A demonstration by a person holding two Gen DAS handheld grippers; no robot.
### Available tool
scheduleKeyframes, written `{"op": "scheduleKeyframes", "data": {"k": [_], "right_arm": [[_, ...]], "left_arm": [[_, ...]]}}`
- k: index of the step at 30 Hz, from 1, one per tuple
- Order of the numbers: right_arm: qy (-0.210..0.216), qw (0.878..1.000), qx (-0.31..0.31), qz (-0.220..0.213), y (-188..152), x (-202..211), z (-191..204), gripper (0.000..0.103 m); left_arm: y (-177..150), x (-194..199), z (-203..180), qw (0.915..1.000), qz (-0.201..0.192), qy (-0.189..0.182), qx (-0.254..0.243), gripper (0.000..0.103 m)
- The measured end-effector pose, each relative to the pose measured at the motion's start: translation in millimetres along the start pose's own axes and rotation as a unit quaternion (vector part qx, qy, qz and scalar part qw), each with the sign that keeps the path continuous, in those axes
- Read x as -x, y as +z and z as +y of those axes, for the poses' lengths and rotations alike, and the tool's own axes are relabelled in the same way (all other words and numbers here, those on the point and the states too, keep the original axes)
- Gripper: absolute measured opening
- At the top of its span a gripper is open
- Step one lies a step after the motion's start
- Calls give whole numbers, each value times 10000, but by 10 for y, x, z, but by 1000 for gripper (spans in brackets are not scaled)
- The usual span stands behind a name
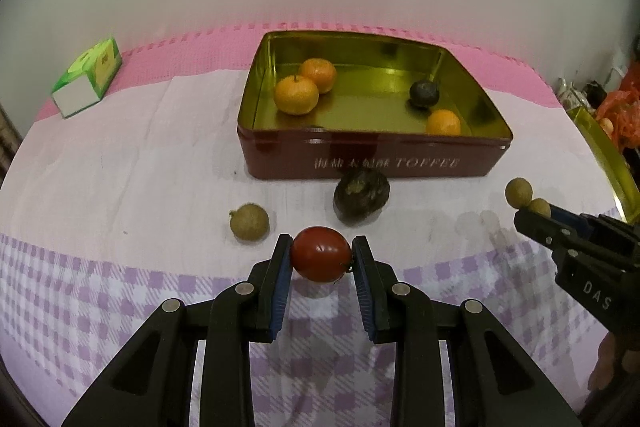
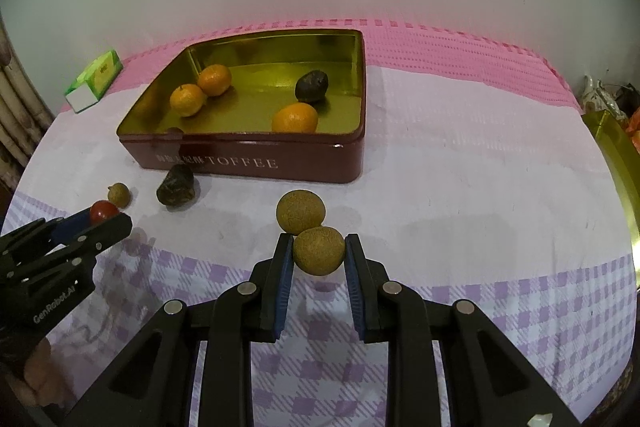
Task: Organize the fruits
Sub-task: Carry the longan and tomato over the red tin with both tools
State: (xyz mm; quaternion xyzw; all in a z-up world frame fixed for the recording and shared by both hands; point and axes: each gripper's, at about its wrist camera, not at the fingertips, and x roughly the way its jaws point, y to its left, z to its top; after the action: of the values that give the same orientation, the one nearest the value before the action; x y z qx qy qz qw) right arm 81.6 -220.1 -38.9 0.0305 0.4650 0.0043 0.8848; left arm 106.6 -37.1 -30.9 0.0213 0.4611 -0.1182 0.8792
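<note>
My left gripper [image 1: 321, 254] is shut on a red cherry tomato [image 1: 320, 253] just above the cloth. My right gripper [image 2: 319, 251] is shut on a tan longan [image 2: 319, 250]; a second longan [image 2: 300, 211] touches it just behind. A red TOFFEE tin [image 1: 372, 159] stands open ahead, holding three oranges [image 1: 296, 94] and a dark fruit [image 1: 424, 93]. Another dark wrinkled fruit [image 1: 361, 195] lies in front of the tin, and a third longan [image 1: 249, 223] lies left of the tomato. In the right wrist view the left gripper [image 2: 105, 218] shows at far left with the tomato.
A green and white carton [image 1: 89, 77] lies at the back left on the pink cloth. A gold tin lid [image 1: 608, 163] leans at the right edge, also visible in the right wrist view [image 2: 616, 163]. Clutter sits beyond it.
</note>
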Motion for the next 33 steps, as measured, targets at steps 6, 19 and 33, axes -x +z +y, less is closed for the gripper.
{"op": "scheduleKeyframes", "data": {"k": [6, 19, 33], "right_arm": [[15, 9999, 5, -101, 80, 51, 5, 23], [27, 9992, 107, -391, 528, 111, 40, 23], [-59, 9996, 242, -106, 804, -328, 80, 23]], "left_arm": [[157, 49, 33, 9999, -133, -38, 30, 31], [613, 85, 205, 9992, -388, -3, 78, 31], [923, -408, 141, 9999, -85, 52, -43, 31]]}}
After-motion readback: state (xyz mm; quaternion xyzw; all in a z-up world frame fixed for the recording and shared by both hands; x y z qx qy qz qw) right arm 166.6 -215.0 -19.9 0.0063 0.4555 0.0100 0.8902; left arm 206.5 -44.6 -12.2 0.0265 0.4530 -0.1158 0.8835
